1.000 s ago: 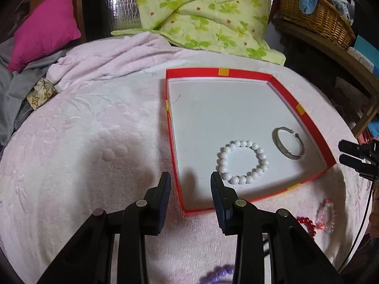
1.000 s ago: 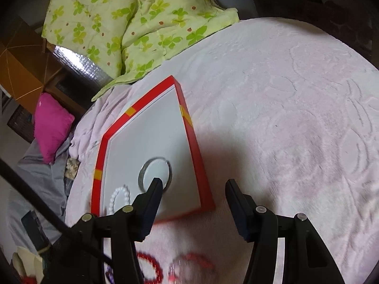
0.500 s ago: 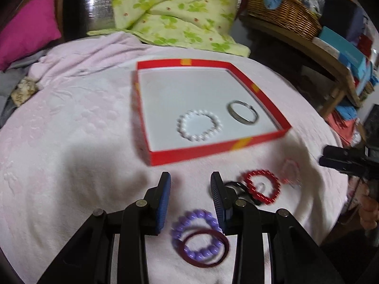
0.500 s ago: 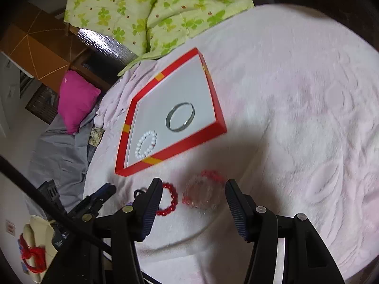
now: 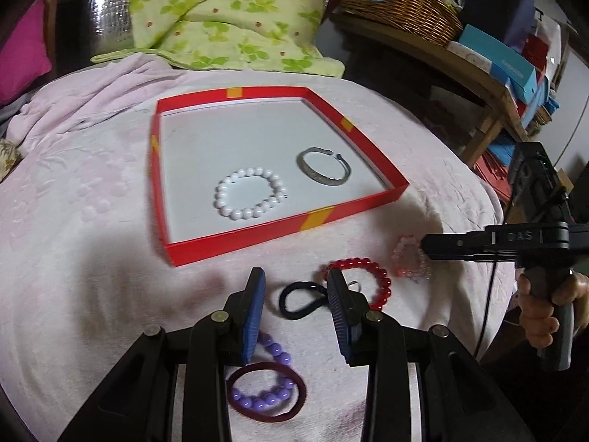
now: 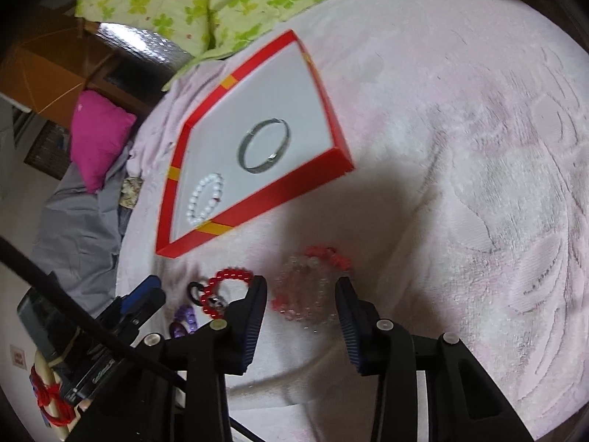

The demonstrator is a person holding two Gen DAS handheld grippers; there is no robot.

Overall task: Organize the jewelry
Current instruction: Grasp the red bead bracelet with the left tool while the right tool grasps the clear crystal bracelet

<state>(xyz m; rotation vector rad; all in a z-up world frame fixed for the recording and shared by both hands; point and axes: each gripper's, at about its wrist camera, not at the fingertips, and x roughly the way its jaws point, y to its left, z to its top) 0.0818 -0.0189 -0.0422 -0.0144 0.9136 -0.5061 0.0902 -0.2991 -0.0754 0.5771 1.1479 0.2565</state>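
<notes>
A red-rimmed tray holds a white bead bracelet and a silver bangle. In front of it lie a black hair tie, a red bead bracelet, a pink and clear bracelet, a purple bead bracelet and a maroon band. My left gripper is open over the hair tie. My right gripper straddles the pink bracelet; its jaws are closing and the pads do not touch it.
A pale pink blanket covers the surface, and its edge drops off close behind the loose bracelets. A green floral quilt and a magenta cushion lie beyond the tray. A shelf with a wicker basket and boxes stands at the right.
Both grippers have pulled back from the tray to the loose bracelets in front of it. The right gripper's jaws have narrowed around the pink bracelet.
</notes>
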